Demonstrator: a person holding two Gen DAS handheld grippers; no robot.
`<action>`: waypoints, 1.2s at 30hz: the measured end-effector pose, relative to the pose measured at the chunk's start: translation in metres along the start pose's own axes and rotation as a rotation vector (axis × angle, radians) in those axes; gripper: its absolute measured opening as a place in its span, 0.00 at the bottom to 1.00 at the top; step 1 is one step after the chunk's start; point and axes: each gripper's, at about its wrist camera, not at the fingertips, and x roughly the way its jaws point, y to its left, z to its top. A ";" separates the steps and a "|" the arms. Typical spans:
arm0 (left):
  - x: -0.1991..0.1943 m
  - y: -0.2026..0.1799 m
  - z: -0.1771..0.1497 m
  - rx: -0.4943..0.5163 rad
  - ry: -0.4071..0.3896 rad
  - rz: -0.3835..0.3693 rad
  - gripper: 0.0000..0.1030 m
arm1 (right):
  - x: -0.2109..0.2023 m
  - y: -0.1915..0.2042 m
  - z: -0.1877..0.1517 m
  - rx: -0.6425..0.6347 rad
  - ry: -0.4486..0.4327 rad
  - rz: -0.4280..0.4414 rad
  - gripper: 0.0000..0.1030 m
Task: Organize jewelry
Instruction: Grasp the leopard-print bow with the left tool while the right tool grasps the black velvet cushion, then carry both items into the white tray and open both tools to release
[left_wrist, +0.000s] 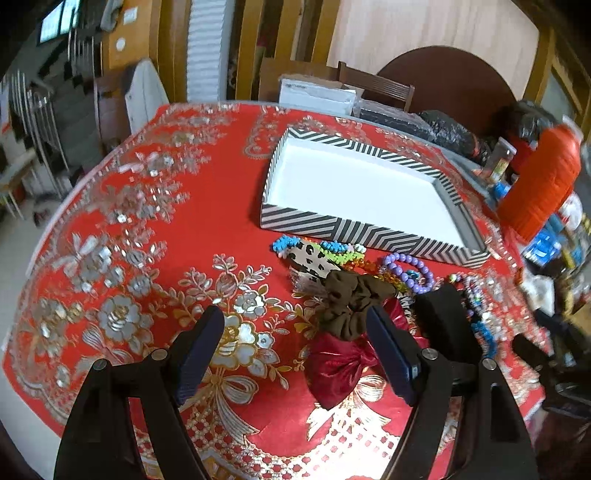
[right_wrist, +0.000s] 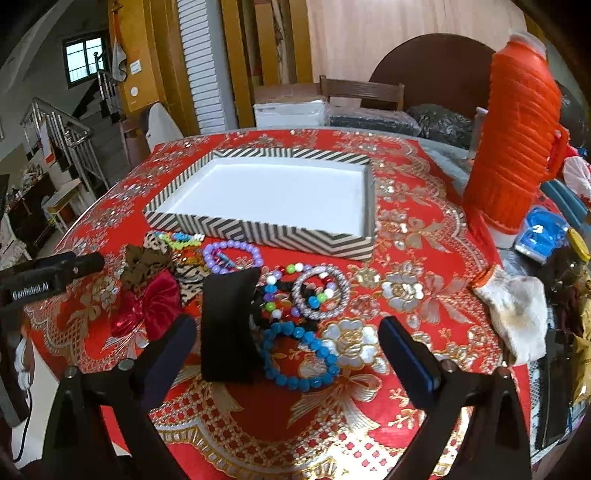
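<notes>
A heap of jewelry and hair pieces lies on the red cloth in front of a striped tray with a white, bare floor. My left gripper is open, low over a red satin bow and a brown scrunchie. My right gripper is open too, its fingers either side of a blue bead bracelet that lies flat on the cloth. A black cushion stands beside the right gripper's left finger. A silver bangle and a purple bead bracelet lie further ahead.
An orange thermos stands at the right, with a white glove and clutter along that table edge. The left tool's black housing reaches in from the left. A leopard-print piece and a neon bracelet lie by the tray's front wall.
</notes>
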 end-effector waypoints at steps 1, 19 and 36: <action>0.000 0.006 0.002 -0.026 0.005 -0.025 0.68 | 0.002 0.002 0.000 -0.006 0.007 0.011 0.93; 0.062 -0.019 0.014 -0.021 0.150 -0.149 0.27 | 0.074 0.044 -0.001 -0.153 0.147 0.077 0.44; 0.001 -0.010 0.049 -0.021 0.009 -0.240 0.02 | 0.024 0.038 0.015 -0.091 0.006 0.186 0.12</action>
